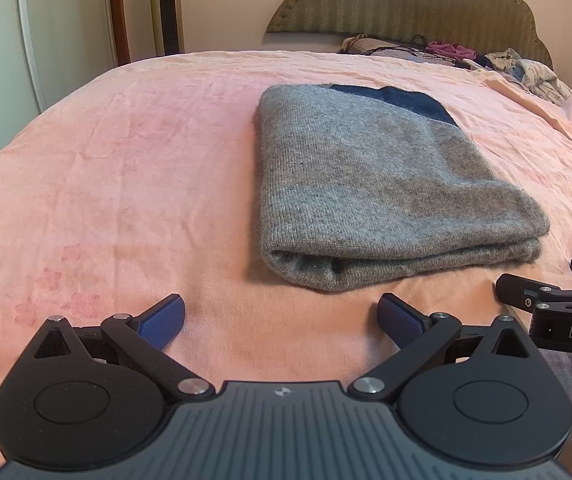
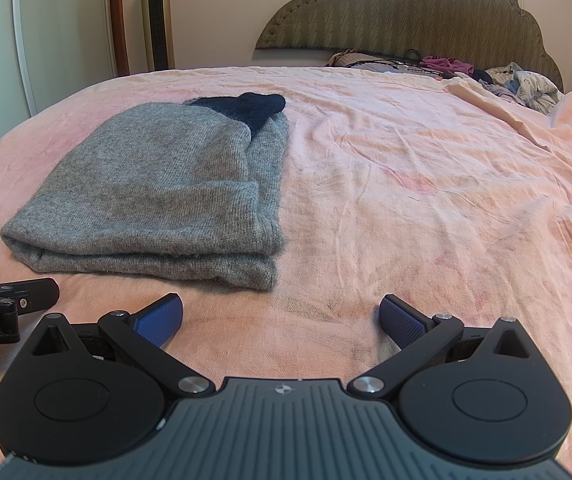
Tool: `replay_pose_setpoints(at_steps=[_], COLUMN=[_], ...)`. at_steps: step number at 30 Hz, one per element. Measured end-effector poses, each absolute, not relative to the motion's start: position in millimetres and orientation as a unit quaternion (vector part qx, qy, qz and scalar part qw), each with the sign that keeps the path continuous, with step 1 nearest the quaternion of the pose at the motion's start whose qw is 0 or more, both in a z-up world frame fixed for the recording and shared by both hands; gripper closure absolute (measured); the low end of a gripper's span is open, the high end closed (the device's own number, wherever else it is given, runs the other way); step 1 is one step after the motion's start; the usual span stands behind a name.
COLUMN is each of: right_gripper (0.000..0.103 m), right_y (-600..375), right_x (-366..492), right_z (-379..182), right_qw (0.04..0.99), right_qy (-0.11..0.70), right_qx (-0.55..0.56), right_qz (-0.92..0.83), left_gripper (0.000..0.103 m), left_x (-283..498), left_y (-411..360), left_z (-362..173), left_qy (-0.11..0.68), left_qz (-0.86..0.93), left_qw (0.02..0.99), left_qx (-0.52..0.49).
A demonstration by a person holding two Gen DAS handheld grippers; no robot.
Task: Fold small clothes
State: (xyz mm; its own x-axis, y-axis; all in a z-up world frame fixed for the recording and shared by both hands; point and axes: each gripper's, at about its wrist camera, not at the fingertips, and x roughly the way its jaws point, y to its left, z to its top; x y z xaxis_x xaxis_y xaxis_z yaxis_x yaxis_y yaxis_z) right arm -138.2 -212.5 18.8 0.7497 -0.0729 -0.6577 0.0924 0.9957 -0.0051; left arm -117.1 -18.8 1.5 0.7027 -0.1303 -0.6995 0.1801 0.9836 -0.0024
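Observation:
A grey knitted garment (image 1: 373, 184) with a dark blue part at its far end lies folded in a thick rectangle on the pink bedsheet (image 1: 126, 168). My left gripper (image 1: 282, 316) stands open just in front of its near fold, nothing between the blue pads. In the right wrist view the same folded garment (image 2: 158, 196) lies ahead to the left, and my right gripper (image 2: 282, 316) is open over bare sheet to the right of it. Each gripper shows at the other view's edge: the right gripper (image 1: 545, 280) and the left gripper (image 2: 2, 284).
A pile of loose clothes (image 2: 485, 72) and dark cords lies at the far end by the padded headboard (image 2: 405, 12). The sheet is bunched in folds at the far right (image 2: 557, 128). A tower fan (image 2: 158, 20) and a door stand beyond the bed's left side.

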Motion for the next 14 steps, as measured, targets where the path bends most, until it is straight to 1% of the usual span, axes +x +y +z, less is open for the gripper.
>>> replay_pose_setpoints(at_steps=[7,14], right_gripper=[0.0,0.0], right_y=[-212.7,-215.3], right_x=[-138.2,-139.9], right_z=[18.8,20.1], right_qw=[0.935,0.936], right_qy=[0.351,0.349], right_qx=[0.014,0.019], right_qz=[-0.044,-0.039], left_gripper=[0.0,0.0], left_x=[-119.7,-125.3], left_y=[-12.4,-9.7], left_z=[1.2,7.7], left_qy=[0.368,0.37], left_qz=[-0.091,-0.086], left_qw=[0.925,0.924], left_qx=[0.016,0.04])
